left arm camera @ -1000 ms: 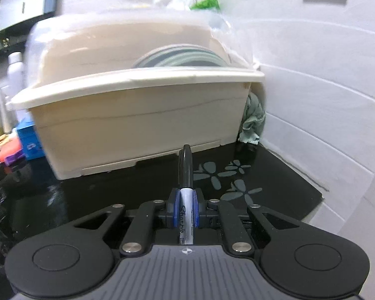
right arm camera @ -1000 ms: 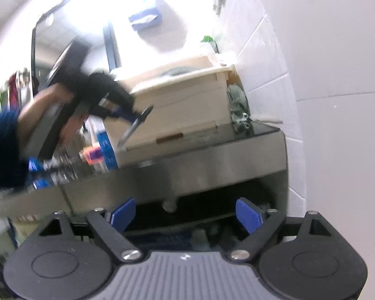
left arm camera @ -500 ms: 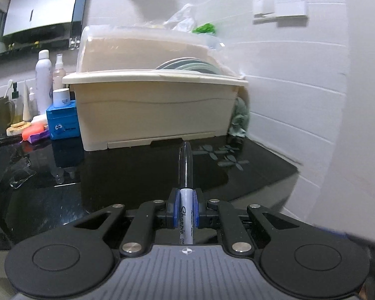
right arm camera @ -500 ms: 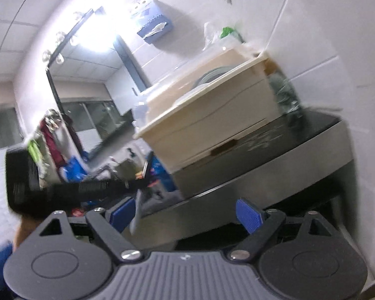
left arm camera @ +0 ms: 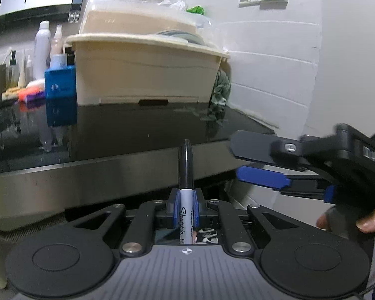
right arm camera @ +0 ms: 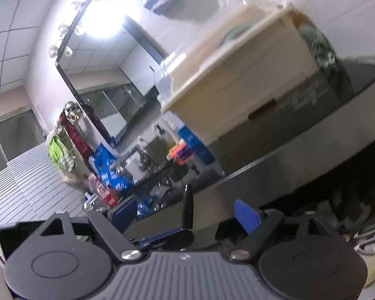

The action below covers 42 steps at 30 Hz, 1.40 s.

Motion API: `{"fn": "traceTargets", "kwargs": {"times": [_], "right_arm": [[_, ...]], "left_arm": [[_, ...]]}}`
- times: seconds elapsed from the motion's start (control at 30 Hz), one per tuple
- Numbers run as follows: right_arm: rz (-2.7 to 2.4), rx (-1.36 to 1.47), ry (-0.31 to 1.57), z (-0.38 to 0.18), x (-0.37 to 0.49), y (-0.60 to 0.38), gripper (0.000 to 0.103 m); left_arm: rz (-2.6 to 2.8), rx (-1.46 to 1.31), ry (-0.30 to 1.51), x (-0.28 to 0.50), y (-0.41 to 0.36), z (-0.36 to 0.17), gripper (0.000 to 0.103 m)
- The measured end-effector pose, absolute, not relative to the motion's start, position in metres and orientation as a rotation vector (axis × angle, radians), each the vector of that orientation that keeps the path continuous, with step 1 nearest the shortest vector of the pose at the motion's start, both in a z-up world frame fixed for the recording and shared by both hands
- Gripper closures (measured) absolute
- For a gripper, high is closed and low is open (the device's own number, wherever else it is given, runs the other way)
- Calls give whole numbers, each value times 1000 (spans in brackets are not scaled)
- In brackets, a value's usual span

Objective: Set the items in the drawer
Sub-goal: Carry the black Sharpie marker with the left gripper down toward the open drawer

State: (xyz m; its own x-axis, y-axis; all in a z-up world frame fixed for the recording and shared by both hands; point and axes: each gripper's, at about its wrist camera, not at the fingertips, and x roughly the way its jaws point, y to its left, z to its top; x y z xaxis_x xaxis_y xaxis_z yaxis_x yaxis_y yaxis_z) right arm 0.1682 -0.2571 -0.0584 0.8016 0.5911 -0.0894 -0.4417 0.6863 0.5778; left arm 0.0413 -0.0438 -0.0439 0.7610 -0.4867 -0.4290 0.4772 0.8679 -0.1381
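Note:
My left gripper (left arm camera: pixel 185 208) is shut on a black-capped Sharpie marker (left arm camera: pixel 185 172) that points forward, level with the steel front edge of the black counter (left arm camera: pixel 127 135). My right gripper (right arm camera: pixel 185 212) is open and empty, with blue pads (right arm camera: pixel 246 215) wide apart. It also shows in the left wrist view (left arm camera: pixel 262 177), at the right, below the counter edge. The marker's cap (right arm camera: pixel 187 206) rises between my right fingers in the right wrist view. No drawer front shows clearly; the space under the counter is dark.
A beige dish-rack bin (left arm camera: pixel 147 70) with a clear lid stands on the counter against the tiled wall. A blue box (left arm camera: pixel 60 82), bottles (left arm camera: pixel 42 50) and small items stand to its left. A green cloth (left arm camera: pixel 222 87) hangs at its right. Shoes (right arm camera: pixel 370 235) lie below.
Both grippers have dropped from above the counter to its front edge. My right gripper has swung in close beside the left one, tilted, with the marker now in its view.

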Motion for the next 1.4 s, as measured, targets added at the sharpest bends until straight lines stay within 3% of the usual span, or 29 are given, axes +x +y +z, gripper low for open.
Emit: {"fn": "traceTargets", "kwargs": {"times": [0.33,0.5,0.57,0.67,0.83,0.9,0.97,1.07,1.17,1.23,1.27,1.3,1.4], "right_arm": [[604,647,415,-91,185,-250,38],[619,631,443,-100,188,-244,59],[626,622,449,-101,188,-243,78],[618,629,454,-104,187,-243,89],[612,659,457,-108,187,-244,90],[616,678,456,-109,187,-245,91],[619,698,455,-110,188,-246,91],[630,728,455,-112,189,-248,91],[634,730,454,-112,189,-249,91],[632,723,454,-112,189,-249,91],[629,722,454,-113,188,-249,91],[626,717,454,-114,189,-249,91],[610,702,466,-117,189,-249,91]], "left_arm": [[-579,-13,478,22,-45,-65,92],[-603,-5,508,20,-50,-76,92],[-606,-6,516,19,-51,-78,92],[-607,-11,525,20,-52,-80,92],[-607,1,529,19,-54,-83,91],[-605,8,523,18,-55,-84,75],[-615,-5,524,18,-55,-85,66],[-621,-4,540,20,-56,-87,61],[-618,-4,560,22,-57,-90,62],[-614,-9,575,24,-56,-92,73],[-615,-5,587,25,-57,-94,88],[-619,-1,602,27,-57,-96,92],[-622,8,624,30,-60,-102,92]]}}
